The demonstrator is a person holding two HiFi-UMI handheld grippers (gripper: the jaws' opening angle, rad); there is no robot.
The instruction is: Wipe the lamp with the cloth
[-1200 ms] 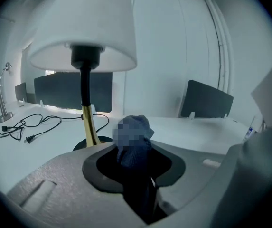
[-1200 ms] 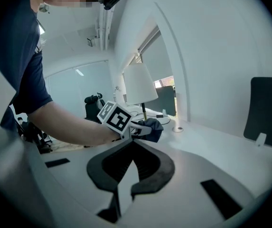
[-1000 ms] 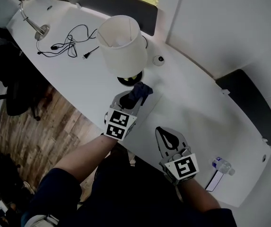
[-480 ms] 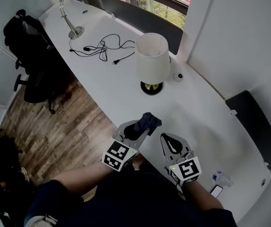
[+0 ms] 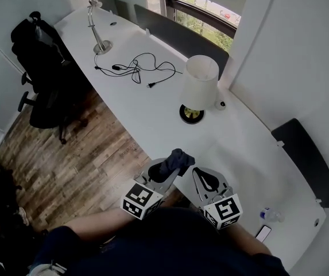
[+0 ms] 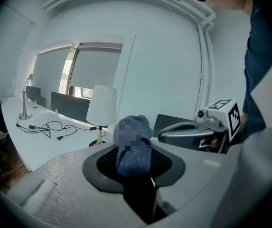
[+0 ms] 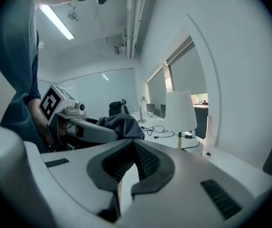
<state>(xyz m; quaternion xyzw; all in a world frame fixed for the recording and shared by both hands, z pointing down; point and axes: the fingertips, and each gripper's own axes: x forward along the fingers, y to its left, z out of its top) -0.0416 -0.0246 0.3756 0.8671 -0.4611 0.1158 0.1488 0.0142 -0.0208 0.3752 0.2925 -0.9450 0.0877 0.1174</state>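
A table lamp (image 5: 201,82) with a white shade stands on the white table (image 5: 153,114) near the window. My left gripper (image 5: 167,168) hangs over the table's near edge, well short of the lamp, shut on a dark blue cloth (image 5: 177,160). In the left gripper view the cloth (image 6: 135,148) bulges up between the pads of that gripper (image 6: 133,163), with the lamp (image 6: 101,106) far beyond. My right gripper (image 5: 206,181) sits beside it to the right, shut and empty. The right gripper view shows its jaws (image 7: 135,146) closed, the lamp (image 7: 181,110) ahead and the cloth (image 7: 121,125) to the left.
A black cable (image 5: 138,71) and a silver desk lamp (image 5: 98,30) lie at the far left of the table. A small white round object (image 5: 220,104) sits by the lamp base. A bottle (image 5: 270,215) and phone (image 5: 262,233) are at the right end. A black chair (image 5: 43,56) stands on the wood floor.
Both grippers have drawn back from the lamp base toward the table's near edge. The cloth stays clamped in the left gripper. The head view has pulled back and takes in more of the room.
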